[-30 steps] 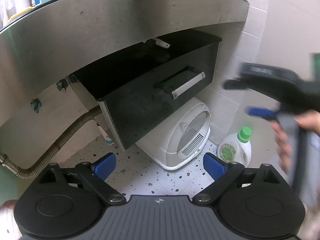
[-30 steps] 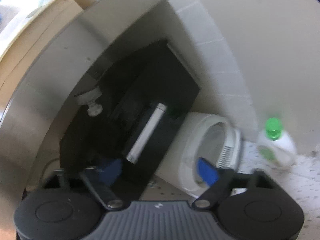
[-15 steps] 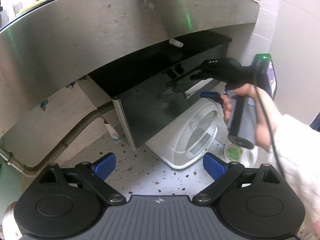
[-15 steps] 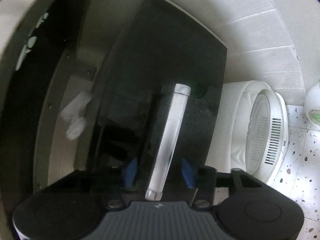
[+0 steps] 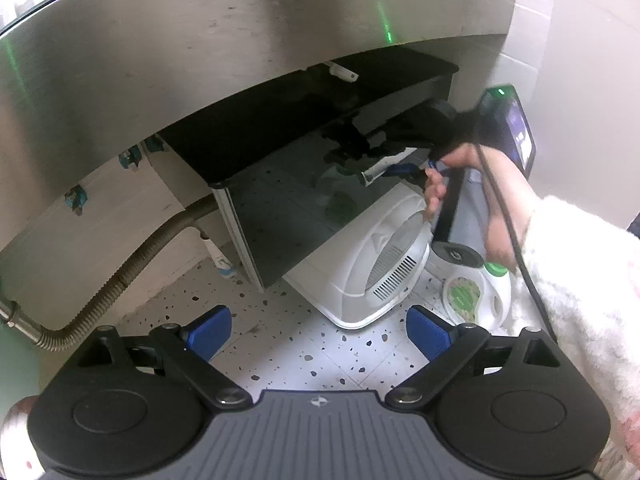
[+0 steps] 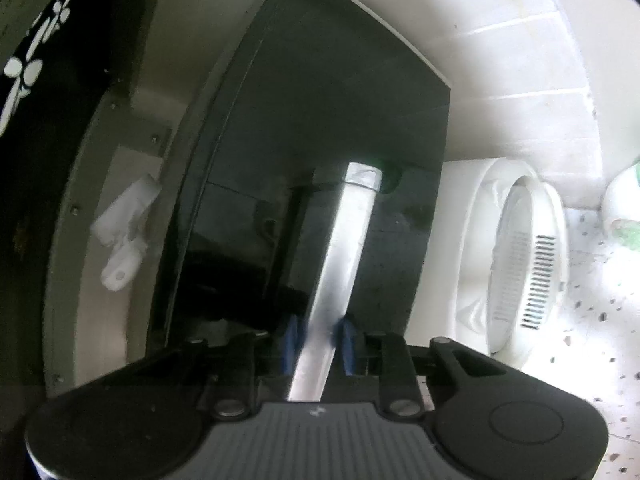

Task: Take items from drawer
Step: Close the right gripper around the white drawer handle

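A black glossy drawer (image 5: 288, 200) hangs under a steel counter (image 5: 224, 48); it also fills the right wrist view (image 6: 320, 168). Its silver bar handle (image 6: 340, 264) runs between my right gripper's blue pads. My right gripper (image 6: 318, 342) is shut on that handle. In the left wrist view the right gripper (image 5: 394, 164) sits at the drawer front, held by a hand in a white fleece sleeve. My left gripper (image 5: 318, 330) is open and empty, low over the speckled floor, well back from the drawer. The drawer's inside is hidden.
A white domed appliance (image 5: 372, 264) stands on the floor under the drawer, also in the right wrist view (image 6: 516, 252). A white bottle with a green cap (image 5: 476, 292) stands right of it. A corrugated metal hose (image 5: 120, 276) runs along the left wall. White tiled wall behind.
My right gripper has moved in onto the drawer handle and closed its pads on it. The left gripper stays open in about the same place.
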Available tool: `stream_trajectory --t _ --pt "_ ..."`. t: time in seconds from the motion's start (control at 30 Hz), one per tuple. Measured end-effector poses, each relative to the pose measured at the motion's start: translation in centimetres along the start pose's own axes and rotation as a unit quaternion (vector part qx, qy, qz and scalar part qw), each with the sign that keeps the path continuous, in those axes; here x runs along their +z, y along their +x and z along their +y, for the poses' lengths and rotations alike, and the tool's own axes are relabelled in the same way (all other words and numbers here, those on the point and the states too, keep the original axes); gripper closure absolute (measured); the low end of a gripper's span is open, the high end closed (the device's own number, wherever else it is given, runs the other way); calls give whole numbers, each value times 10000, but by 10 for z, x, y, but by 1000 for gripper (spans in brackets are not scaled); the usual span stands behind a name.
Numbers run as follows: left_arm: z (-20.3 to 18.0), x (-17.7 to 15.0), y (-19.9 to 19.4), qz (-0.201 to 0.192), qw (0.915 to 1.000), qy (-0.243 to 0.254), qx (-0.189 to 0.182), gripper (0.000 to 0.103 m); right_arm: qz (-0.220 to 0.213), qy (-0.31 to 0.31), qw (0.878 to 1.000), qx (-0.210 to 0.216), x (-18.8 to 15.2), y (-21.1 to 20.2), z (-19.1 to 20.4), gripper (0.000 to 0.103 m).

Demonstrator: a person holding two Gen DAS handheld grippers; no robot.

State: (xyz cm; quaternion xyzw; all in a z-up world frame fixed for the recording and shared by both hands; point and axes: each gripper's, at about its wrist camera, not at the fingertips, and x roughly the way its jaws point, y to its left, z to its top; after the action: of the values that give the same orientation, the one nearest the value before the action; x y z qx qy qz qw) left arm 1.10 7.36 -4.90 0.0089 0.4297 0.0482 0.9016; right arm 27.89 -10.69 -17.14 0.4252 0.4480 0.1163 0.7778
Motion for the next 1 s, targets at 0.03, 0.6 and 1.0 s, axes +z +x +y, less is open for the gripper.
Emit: stream_trajectory --t 0.03,0.6,1.0 --pt "0 0 0 11 10000 1 3 8 -17 -49 9999 -107 -1 0 4 81" --pt "9 -2 1 66 9999 -134 35 8 90 -290 9951 -938 5 0 27 82" --pt "16 -2 -2 48 9998 -162 60 8 124 -209 9940 -1071 8 -4 24 82"
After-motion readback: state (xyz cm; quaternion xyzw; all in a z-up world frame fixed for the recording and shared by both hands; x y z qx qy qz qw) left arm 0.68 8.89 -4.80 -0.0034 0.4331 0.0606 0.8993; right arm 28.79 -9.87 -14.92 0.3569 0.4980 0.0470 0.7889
